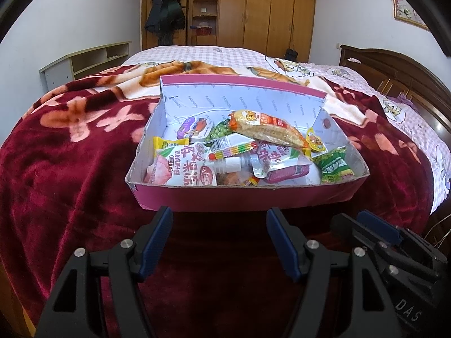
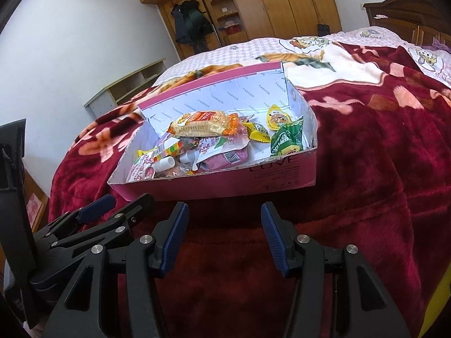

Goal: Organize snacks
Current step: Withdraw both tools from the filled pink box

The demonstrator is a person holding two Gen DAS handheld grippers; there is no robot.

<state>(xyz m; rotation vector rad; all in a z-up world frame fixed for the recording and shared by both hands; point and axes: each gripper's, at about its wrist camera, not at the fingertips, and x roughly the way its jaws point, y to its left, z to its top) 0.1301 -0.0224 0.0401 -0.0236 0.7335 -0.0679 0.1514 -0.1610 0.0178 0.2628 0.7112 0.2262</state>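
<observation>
A pink cardboard box (image 1: pixel 242 198) with a white printed lining sits on the red blanket, and also shows in the right wrist view (image 2: pixel 225 186). It holds several snack packets: a corn-shaped snack (image 1: pixel 267 131) on top, a green packet (image 1: pixel 335 166) at the right, white pouches with a screw cap (image 1: pixel 228 164). My left gripper (image 1: pixel 220 219) is open and empty just in front of the box. My right gripper (image 2: pixel 224 215) is open and empty, also just in front of it. Each gripper shows in the other's view, the right one (image 1: pixel 377 231) and the left one (image 2: pixel 95 211).
The box rests on a bed with a red floral blanket (image 1: pixel 70 155) and a pink checked sheet (image 1: pixel 197 53). A dark wooden headboard (image 1: pixel 394 73) is at the right, wardrobes (image 1: pixel 265 11) behind, a low shelf unit (image 1: pixel 87 62) at the left wall.
</observation>
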